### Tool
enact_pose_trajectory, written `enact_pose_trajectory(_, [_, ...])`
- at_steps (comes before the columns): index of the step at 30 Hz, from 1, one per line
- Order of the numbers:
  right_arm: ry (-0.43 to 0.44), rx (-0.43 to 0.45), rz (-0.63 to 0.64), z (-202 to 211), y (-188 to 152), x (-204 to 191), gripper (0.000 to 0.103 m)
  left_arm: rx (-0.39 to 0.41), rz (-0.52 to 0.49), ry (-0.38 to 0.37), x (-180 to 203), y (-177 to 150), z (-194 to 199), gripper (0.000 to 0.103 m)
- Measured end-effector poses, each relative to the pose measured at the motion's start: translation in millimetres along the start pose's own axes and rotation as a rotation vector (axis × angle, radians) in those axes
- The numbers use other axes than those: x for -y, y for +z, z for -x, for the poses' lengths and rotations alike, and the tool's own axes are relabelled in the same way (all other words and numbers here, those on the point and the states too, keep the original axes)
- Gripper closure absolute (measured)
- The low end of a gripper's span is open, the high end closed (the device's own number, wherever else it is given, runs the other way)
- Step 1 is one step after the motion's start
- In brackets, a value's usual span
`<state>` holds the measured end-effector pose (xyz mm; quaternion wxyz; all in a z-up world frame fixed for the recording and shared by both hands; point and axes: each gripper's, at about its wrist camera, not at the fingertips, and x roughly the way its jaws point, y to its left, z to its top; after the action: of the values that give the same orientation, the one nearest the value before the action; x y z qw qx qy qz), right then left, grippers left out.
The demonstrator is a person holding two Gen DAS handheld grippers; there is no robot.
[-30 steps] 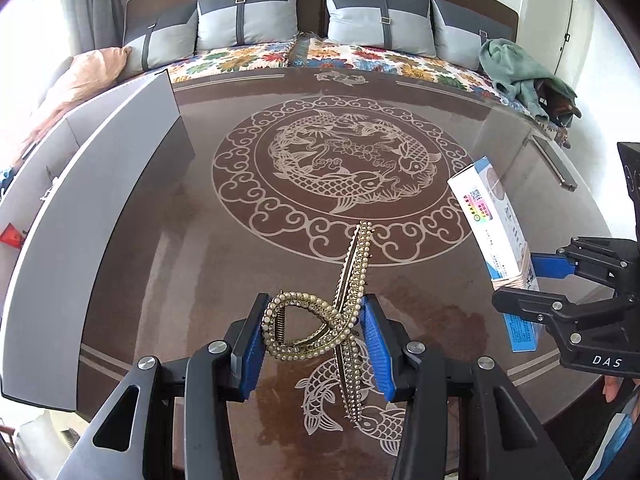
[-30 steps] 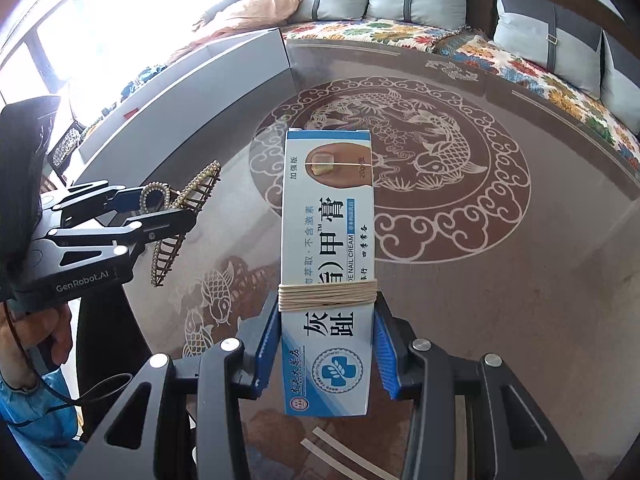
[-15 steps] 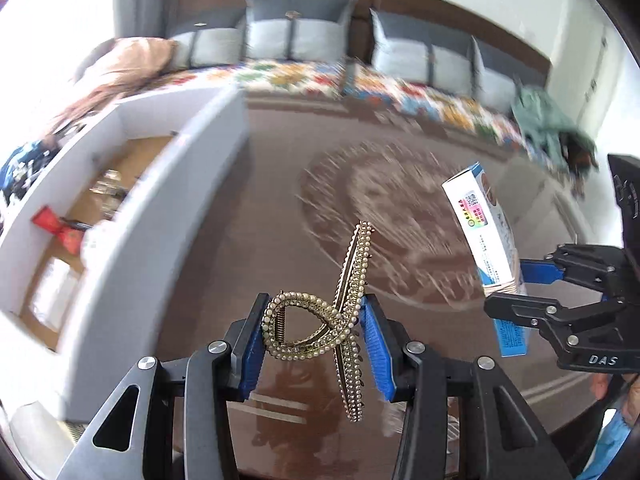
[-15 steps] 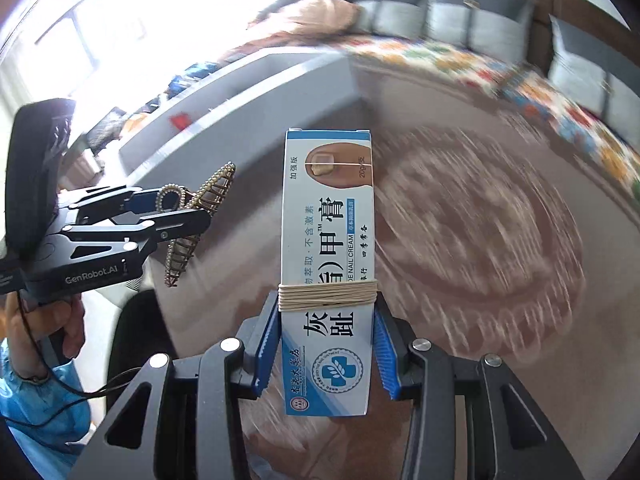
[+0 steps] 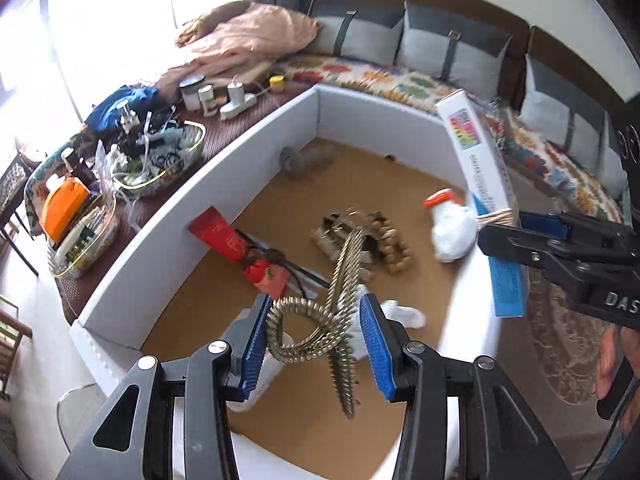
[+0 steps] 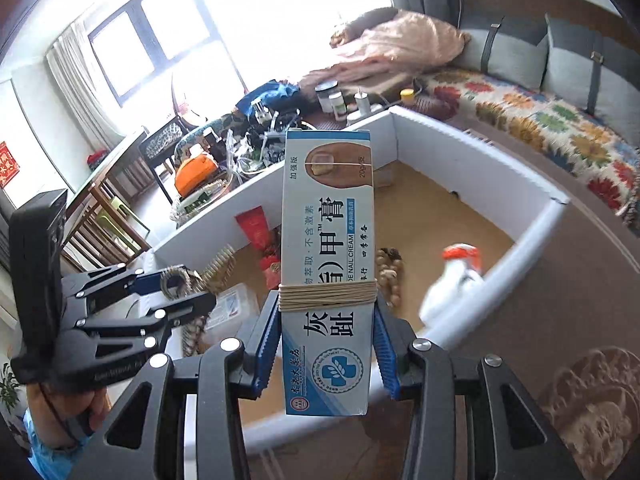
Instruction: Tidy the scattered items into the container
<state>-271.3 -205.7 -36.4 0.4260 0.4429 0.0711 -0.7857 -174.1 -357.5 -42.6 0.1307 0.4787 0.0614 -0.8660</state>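
Presently both loads are held over the white cardboard box: left gripper clamped on the pearl-studded hair claw, right gripper on the blue-white cream carton. Release is judged next.

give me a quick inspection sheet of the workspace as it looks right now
surface: dark brown patterned table; the white-walled box with a cardboard floor sits on it.
job's things: pearl-studded gold hair claw and blue-and-white nail cream carton bound with a rubber band, both held over the box.
clutter: in the box, a red packet, a white bottle with an orange cap, a beaded hair clip; beside it, a glass bowl of odds and ends.
grippers: left gripper shut on the hair claw; right gripper shut on the carton.
cables: a dark cord hangs from the handle at the left hand.
surroundings: sofa with grey cushions, bright window.
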Motion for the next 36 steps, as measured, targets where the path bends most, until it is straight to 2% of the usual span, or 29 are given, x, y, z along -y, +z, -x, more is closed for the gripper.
enact_pose_trajectory(3, [0.011,-0.053,-0.033,-39.6,11.1,7.9,0.056,-0.08,-0.023,0.042,4.1,1.2,-26.6,0.055])
enact_pose_trajectory(5, [-0.008,-0.047,-0.082,-47.8,12.5,16.1,0.054,-0.105,-0.018,0.08,4.9,0.1,-34.0,0.041])
enact_pose_trajectory(7, [0.039,0.005,-0.099,-39.6,12.9,20.2,0.054,-0.069,0.018,0.101,4.3,-2.0,-26.3,0.012])
enact_pose_trajectory(8, [0.026,0.021,-0.067,-31.2,10.4,21.9,0.054,-0.044,0.039,0.11,3.9,-3.1,-20.8,0.01])
enact_pose_trajectory(10, [0.001,0.052,-0.002,-14.5,5.4,25.3,0.053,0.006,0.08,0.11,5.0,-4.4,-8.8,0.009])
enact_pose_trajectory(14, [-0.051,0.115,0.128,18.6,-4.8,32.6,0.053,0.095,0.166,0.029,21.1,-2.1,18.7,0.008])
enact_pose_trajectory(16, [-0.092,0.124,0.196,27.5,-12.9,47.4,0.053,0.119,0.216,-0.012,31.6,-2.5,27.2,0.001])
enact_pose_trajectory(18, [-0.119,0.135,0.24,34.6,-18.8,64.4,0.053,0.126,0.265,-0.05,38.5,-2.6,27.5,0.0])
enact_pose_trajectory(20, [-0.114,0.138,0.241,39.0,-22.1,83.7,0.053,0.088,0.323,-0.078,47.4,-5.8,22.4,0.0])
enact_pose_trajectory(24, [-0.011,0.138,0.144,52.0,-26.7,111.6,0.053,-0.059,0.443,-0.161,59.6,-10.3,3.4,0.0])
enact_pose_trajectory(26, [0.002,0.133,0.109,58.3,-27.7,115.7,0.053,-0.088,0.464,-0.125,60.1,-5.2,8.0,0.0])
enact_pose_trajectory(29, [-0.028,0.107,0.077,65.8,-20.4,104.7,0.053,-0.076,0.476,-0.003,49.6,6.1,27.5,0.0])
enact_pose_trajectory(32, [-0.034,0.071,0.024,72.5,-11.4,91.2,0.053,-0.075,0.536,0.096,25.1,16.4,59.7,0.0])
enact_pose_trajectory(36, [-0.021,-0.045,-0.115,75.7,5.2,74.1,0.053,-0.122,0.55,0.135,5.1,35.0,106.4,0.0])
